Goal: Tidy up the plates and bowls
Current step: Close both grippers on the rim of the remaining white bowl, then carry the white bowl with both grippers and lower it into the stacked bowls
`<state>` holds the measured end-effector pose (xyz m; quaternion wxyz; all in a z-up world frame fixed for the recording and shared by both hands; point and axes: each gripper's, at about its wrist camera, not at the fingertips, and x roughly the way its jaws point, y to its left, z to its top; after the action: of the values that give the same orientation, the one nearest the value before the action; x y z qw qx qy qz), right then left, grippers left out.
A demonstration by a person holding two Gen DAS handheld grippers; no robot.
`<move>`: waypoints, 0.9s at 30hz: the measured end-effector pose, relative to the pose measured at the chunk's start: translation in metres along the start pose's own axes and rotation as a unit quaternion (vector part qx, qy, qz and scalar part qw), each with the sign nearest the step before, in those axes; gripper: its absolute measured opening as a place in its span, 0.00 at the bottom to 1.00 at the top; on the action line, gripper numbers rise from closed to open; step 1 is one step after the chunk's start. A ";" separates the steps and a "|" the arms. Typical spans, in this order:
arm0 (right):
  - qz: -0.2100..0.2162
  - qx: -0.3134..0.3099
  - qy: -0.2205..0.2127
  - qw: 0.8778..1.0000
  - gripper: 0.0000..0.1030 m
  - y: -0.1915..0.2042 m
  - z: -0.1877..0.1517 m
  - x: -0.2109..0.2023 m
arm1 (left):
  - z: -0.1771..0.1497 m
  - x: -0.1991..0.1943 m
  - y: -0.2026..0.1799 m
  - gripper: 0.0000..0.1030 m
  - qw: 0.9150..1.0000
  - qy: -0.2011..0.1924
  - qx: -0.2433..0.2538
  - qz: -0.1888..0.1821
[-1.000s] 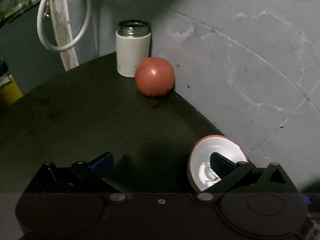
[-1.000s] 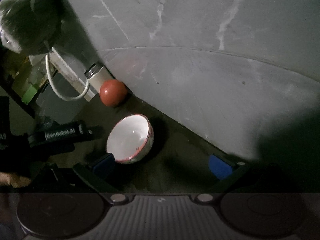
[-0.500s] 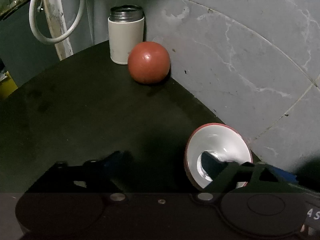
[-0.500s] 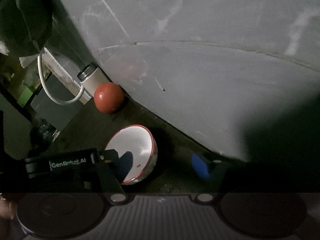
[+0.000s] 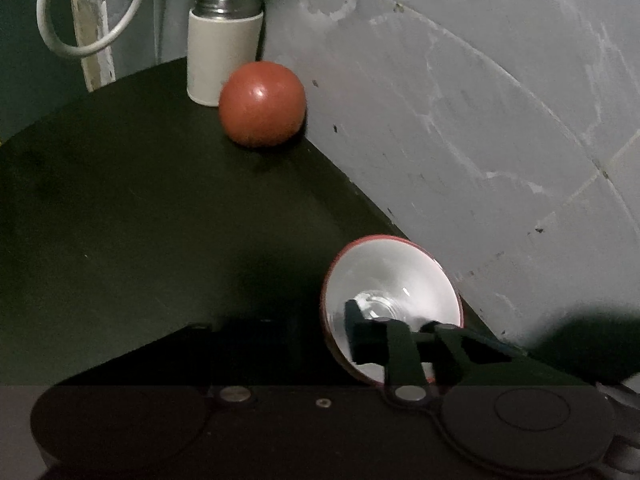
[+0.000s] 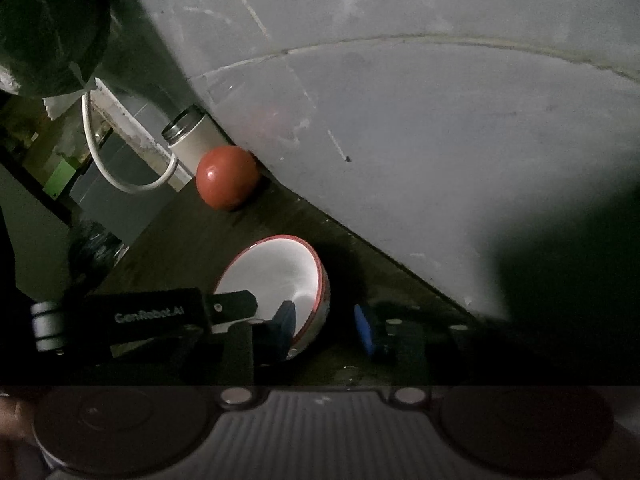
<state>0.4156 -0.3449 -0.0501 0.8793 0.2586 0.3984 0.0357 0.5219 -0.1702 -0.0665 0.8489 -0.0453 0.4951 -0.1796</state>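
Note:
A white bowl with a red rim (image 5: 396, 276) sits tipped on the dark tabletop (image 5: 140, 208) close to the grey wall. My left gripper (image 5: 334, 340) is closing on its near-left wall: one finger (image 5: 356, 338) is inside the bowl, the other is outside in shadow. In the right wrist view the same bowl (image 6: 272, 268) has a left-gripper finger (image 6: 234, 305) across its rim. My right gripper (image 6: 325, 326) is closing too, with the bowl's right wall between its fingers. Its left pad is inside the bowl, and its right pad stands a little off the outside.
A red ball (image 5: 262, 104) and a white canister with a metal rim (image 5: 224, 60) stand at the far end of the table against the wall (image 5: 460, 140). A white cable (image 5: 80, 46) hangs behind the table's far-left edge. Part of a hand (image 6: 8, 420) shows at lower left.
Both grippers' jaws have narrowed from wide open. The right gripper moved in until its left finger entered the bowl. The bowl has tipped toward the left gripper.

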 end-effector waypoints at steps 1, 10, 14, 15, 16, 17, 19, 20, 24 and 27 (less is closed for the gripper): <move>0.002 0.001 0.002 1.000 0.34 -0.001 0.000 0.001 | -0.001 0.001 0.000 0.15 1.000 0.002 -0.002 -0.004; 0.005 -0.019 0.007 1.000 0.24 0.004 0.000 0.002 | -0.008 -0.001 0.003 0.14 1.000 0.002 -0.013 -0.019; 0.007 -0.031 0.009 0.999 0.20 0.007 -0.003 -0.001 | -0.014 -0.007 0.004 0.12 1.000 -0.001 -0.018 -0.023; 0.009 -0.030 0.010 0.999 0.19 0.007 -0.004 -0.003 | -0.015 -0.010 0.004 0.12 1.000 -0.004 -0.018 -0.025; 0.012 -0.029 0.009 0.999 0.19 0.006 -0.006 -0.005 | -0.017 -0.015 0.003 0.12 0.999 -0.008 -0.017 -0.027; 0.014 -0.029 0.007 0.999 0.19 0.006 -0.006 -0.008 | -0.018 -0.019 0.001 0.12 0.999 -0.012 -0.017 -0.028; 0.016 -0.038 0.000 0.999 0.19 0.008 -0.009 -0.018 | -0.021 -0.030 -0.001 0.12 0.999 -0.021 -0.018 -0.033; 0.017 -0.043 -0.004 0.999 0.19 0.009 -0.009 -0.023 | -0.024 -0.036 -0.002 0.12 0.999 -0.026 -0.019 -0.036; 0.029 -0.058 -0.017 0.998 0.19 0.012 -0.012 -0.048 | -0.033 -0.061 -0.010 0.12 0.998 -0.044 -0.025 -0.048; 0.041 -0.064 -0.025 0.997 0.19 0.012 -0.015 -0.069 | -0.043 -0.081 -0.018 0.12 0.997 -0.054 -0.027 -0.052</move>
<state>0.3601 -0.3468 -0.0054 0.9016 0.2188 0.3619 0.0907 0.4440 -0.1546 -0.0173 0.8624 -0.1037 0.4502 -0.2069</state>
